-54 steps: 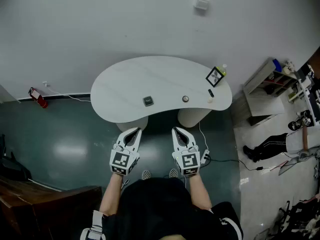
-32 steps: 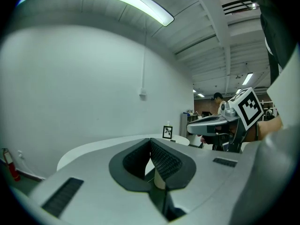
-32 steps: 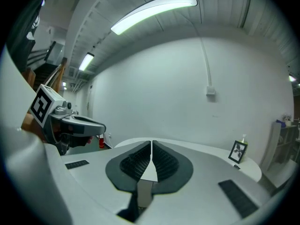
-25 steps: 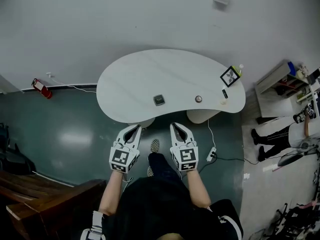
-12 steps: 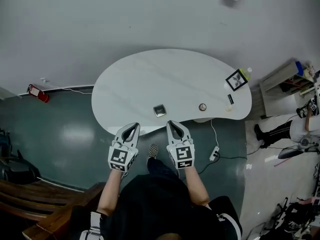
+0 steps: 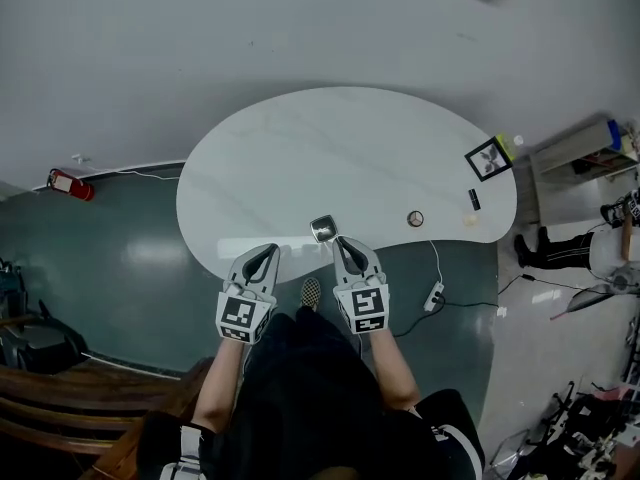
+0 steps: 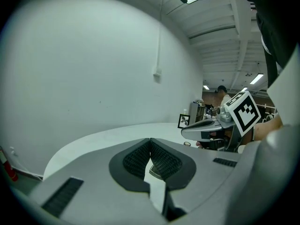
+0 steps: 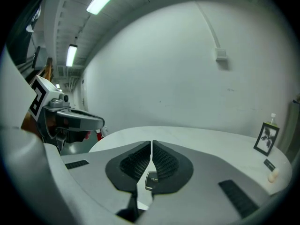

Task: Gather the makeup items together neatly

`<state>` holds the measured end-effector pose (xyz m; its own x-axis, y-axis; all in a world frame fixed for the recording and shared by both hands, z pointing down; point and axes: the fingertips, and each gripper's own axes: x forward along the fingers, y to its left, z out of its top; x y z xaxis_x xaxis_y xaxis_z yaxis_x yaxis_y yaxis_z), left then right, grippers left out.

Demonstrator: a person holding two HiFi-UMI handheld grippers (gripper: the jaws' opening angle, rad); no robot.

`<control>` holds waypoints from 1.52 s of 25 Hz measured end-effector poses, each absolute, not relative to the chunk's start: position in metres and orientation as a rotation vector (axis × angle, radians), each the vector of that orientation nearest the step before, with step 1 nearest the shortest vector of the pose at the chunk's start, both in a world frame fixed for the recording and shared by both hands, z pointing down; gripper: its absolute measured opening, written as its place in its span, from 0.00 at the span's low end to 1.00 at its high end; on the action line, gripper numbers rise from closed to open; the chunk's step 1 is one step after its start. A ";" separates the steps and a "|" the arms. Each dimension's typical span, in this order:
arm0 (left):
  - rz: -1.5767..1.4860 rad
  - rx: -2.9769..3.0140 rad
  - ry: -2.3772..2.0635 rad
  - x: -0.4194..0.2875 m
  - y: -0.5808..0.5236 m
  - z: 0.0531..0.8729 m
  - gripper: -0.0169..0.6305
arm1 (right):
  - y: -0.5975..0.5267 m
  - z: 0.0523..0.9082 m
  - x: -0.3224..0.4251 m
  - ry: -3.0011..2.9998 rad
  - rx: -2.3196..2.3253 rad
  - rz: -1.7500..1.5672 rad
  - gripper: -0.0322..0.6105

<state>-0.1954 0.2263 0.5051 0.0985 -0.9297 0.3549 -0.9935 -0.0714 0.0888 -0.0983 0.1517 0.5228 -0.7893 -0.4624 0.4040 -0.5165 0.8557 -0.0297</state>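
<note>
white curved table point(image 6: 300, 158) against a grey wall. square compact point(image 6: 323, 229) sits at its near edge, round pot point(image 6: 415, 218) further right. left gripper point(image 6: 264, 254) and right gripper point(image 6: 340, 244) closed, empty. approach stage; jaws likely must open next.

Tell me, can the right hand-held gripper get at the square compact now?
Probably yes: the right hand-held gripper sits just short of the square compact, nothing standing between them on the table. Its shut jaws must open first.

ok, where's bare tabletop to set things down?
The table is bare across its left half and middle, from far edge to the square compact. Also free between compact and round case. Crowded: right end, around the picture frame.
</note>
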 end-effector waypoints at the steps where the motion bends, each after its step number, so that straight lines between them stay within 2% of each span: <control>1: 0.299 2.078 -1.897 -0.199 0.223 0.506 0.05 | 0.150 0.528 -0.101 -2.637 0.726 0.200 0.10; 19: 0.328 2.025 -1.725 -0.229 0.204 0.581 0.05 | 0.132 0.613 -0.120 -2.496 0.751 0.329 0.11; 20: 0.328 2.026 -1.713 -0.229 0.204 0.585 0.05 | 0.134 0.620 -0.121 -2.487 0.742 0.338 0.13; 23: 0.334 2.027 -1.679 -0.226 0.201 0.598 0.05 | 0.136 0.639 -0.124 -2.458 0.722 0.379 0.31; 28: 0.340 2.017 -1.650 -0.227 0.197 0.616 0.05 | 0.131 0.669 -0.127 -2.403 0.721 0.412 0.46; 31: 0.344 1.999 -1.641 -0.232 0.197 0.628 0.05 | 0.129 0.687 -0.129 -2.338 0.719 0.438 0.49; 38: 0.361 1.968 -1.629 -0.244 0.201 0.643 0.05 | 0.126 0.713 -0.132 -2.266 0.746 0.437 0.50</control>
